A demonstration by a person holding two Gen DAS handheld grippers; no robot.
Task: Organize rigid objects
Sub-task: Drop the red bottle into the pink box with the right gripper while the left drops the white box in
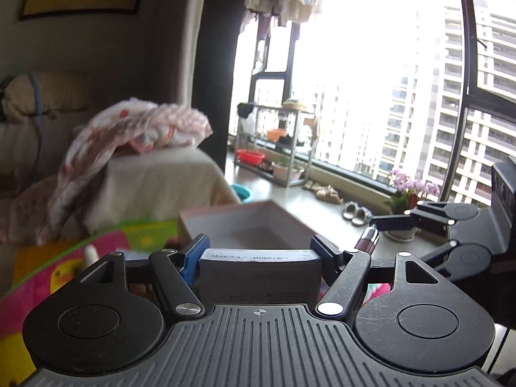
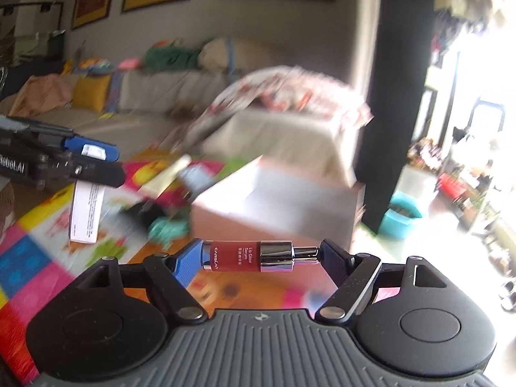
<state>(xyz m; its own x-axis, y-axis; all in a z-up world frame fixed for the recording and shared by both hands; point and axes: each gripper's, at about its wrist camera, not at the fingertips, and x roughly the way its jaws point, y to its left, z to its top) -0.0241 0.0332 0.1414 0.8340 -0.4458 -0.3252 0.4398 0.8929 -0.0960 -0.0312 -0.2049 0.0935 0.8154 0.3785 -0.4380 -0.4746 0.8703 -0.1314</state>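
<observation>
**Both grippers holding cosmetics above the play mat, open box ahead**

An open pinkish cardboard box [image 1: 245, 225] is sitting on the floor beyond the left gripper [image 1: 260, 253], toward 12 o'clock in the left wrist view; the part of its interior that is showing is bare grey. In the right wrist view the same box [image 2: 277, 200] is lying toward 12 o'clock past the fingers, blurred. Beyond it, at about 2 o'clock, a turquoise tub [image 2: 401, 217] is standing on the floor by a dark pillar; its contents cannot be made out.

The left gripper is clenching a small grey carton [image 1: 260, 274] between its fingertips, the printed label edge facing up. From the right wrist view the carton [image 2: 86, 213] is hanging down white and text-covered below the left gripper [image 2: 96, 161] at 9 o'clock.

The right gripper [image 2: 261, 254] is grasping a lip serum tube [image 2: 248, 255] lengthwise, end to end: a red body with white lettering, a chrome collar and a narrow metallic tip pointing to 3 o'clock. In the left wrist view the tube [image 1: 366, 243] is showing at 3 o'clock, next to the right gripper [image 1: 419, 225].

A colourful play mat [image 2: 38, 251] is lying underneath.
</observation>
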